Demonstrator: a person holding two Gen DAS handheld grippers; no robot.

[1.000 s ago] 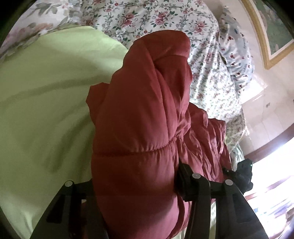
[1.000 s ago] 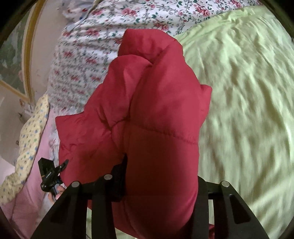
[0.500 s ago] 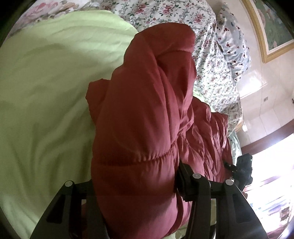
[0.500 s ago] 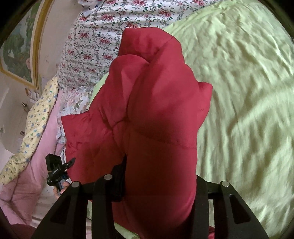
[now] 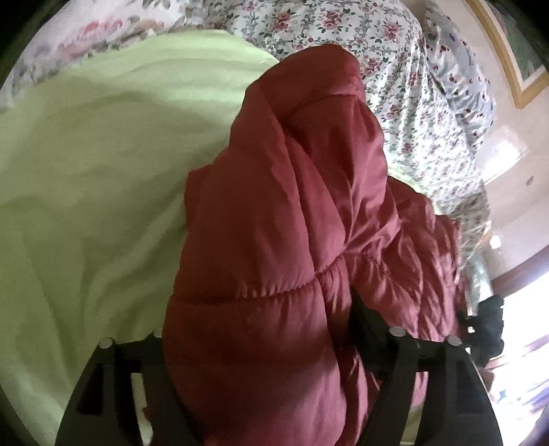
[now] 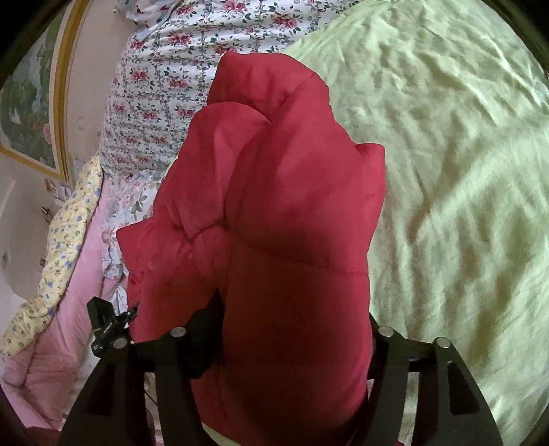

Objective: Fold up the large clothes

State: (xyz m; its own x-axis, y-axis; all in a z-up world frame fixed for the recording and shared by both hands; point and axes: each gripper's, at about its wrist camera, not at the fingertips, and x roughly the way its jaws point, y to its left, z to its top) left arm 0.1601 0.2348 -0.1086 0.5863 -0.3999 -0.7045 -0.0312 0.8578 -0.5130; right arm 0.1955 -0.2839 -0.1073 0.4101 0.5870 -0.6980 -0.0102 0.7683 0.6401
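Red puffer jacket (image 5: 274, 240) bunched over a pale green sheet (image 5: 85, 171), left gripper (image 5: 254, 329) and right gripper (image 6: 295, 329) jaws just opening, padding still between them, grip loosened.

Puffy quilted jacket (image 5: 274, 240): deep crimson, plain, stitched in horizontal channels; brighter red in the right wrist view (image 6: 281, 212).
Crumpled cotton bed sheet (image 5: 85, 178): pale lime green, no pattern.
Floral duvet (image 5: 343, 31): white ground, small pink and red roses, grey-green leaves.
Spotted pillow (image 5: 459, 79): light blue-grey, red and dark dots.
Padded quilt (image 6: 51, 274): pink, with yellow edging printed in tiny blue flowers.
Framed picture (image 6: 27, 103): gilt frame, green painted scene.
Gripper fingers (image 6: 206, 329): matte black.
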